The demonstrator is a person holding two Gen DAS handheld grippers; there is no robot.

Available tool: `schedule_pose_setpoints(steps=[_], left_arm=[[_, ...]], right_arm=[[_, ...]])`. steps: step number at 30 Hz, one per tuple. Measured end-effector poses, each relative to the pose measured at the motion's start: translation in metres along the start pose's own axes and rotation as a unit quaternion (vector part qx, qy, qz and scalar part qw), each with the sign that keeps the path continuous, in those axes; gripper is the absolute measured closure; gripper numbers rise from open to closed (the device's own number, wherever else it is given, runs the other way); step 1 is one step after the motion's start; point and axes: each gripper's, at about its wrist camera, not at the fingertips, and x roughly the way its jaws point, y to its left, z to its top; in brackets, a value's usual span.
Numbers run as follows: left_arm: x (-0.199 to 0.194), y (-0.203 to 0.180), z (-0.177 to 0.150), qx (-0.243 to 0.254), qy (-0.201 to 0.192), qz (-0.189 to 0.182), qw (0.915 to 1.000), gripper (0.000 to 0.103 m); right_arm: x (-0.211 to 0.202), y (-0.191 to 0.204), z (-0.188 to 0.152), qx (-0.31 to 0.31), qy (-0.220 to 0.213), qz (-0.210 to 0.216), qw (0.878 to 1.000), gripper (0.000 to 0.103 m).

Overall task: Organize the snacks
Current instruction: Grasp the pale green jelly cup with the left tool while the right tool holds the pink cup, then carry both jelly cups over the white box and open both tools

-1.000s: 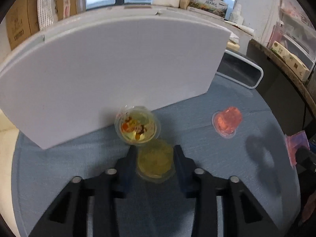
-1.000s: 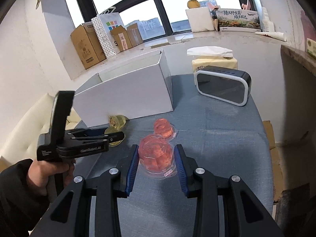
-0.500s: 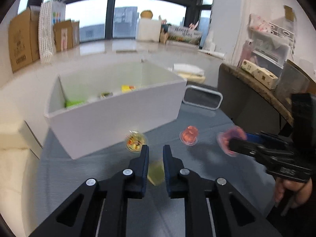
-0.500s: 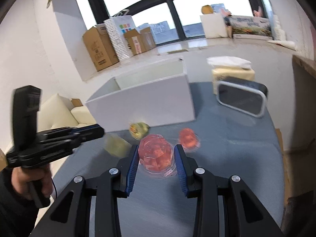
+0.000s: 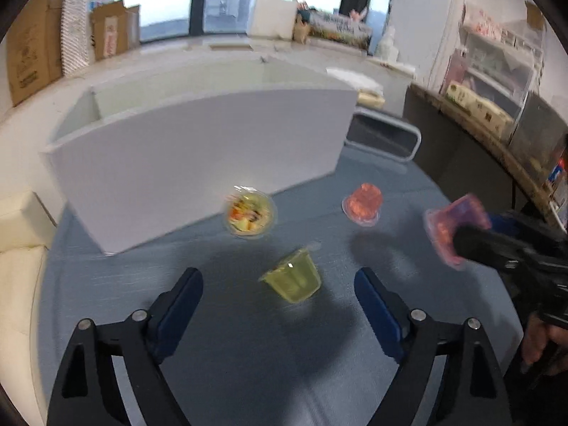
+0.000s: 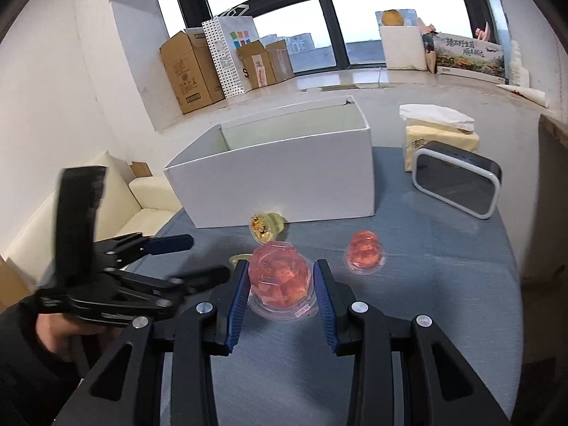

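Left gripper [image 5: 278,289] fingers spread; right gripper [image 6: 280,285] fingers clamped.

Your right gripper [image 6: 280,298] has matt black plastic arms with blue ribbed pads [image 6: 237,305], and it clamps a clear glossy plastic cup of red jelly [image 6: 280,278]. You can see a translucent yellow-green jelly cup [image 5: 293,278], shiny, on the blue woven tablecloth [image 5: 248,355]. The white box [image 6: 284,181] looks smooth and matt, like card. The left gripper [image 5: 278,294] carries small bright metal screws.
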Motion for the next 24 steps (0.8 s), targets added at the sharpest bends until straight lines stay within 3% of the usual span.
schedule_pose_setpoints(steps=[10, 12, 13, 20, 24], left_arm=[[0.036, -0.007, 0.003, 0.011, 0.029, 0.003, 0.9995, 0.015], [0.040, -0.007, 0.003, 0.015, 0.037, 0.007, 0.9992, 0.050], [0.042, -0.006, 0.002, 0.010, 0.043, 0.007, 0.9990, 0.052], [0.024, -0.005, -0.002, 0.012, 0.030, -0.017, 0.9993, 0.052], [-0.014, -0.004, 0.006, 0.010, -0.012, -0.027, 0.9995, 0.052]], right_arm=[[-0.015, -0.016, -0.004, 0.017, -0.009, -0.012, 1.000, 0.063], [-0.015, -0.018, -0.005, 0.020, -0.009, -0.012, 1.000, 0.063], [-0.015, -0.018, -0.005, 0.021, -0.009, -0.012, 1.000, 0.063], [-0.014, -0.017, -0.006, 0.023, -0.009, -0.011, 1.000, 0.063], [-0.013, -0.013, -0.004, 0.020, -0.010, -0.010, 1.000, 0.063]])
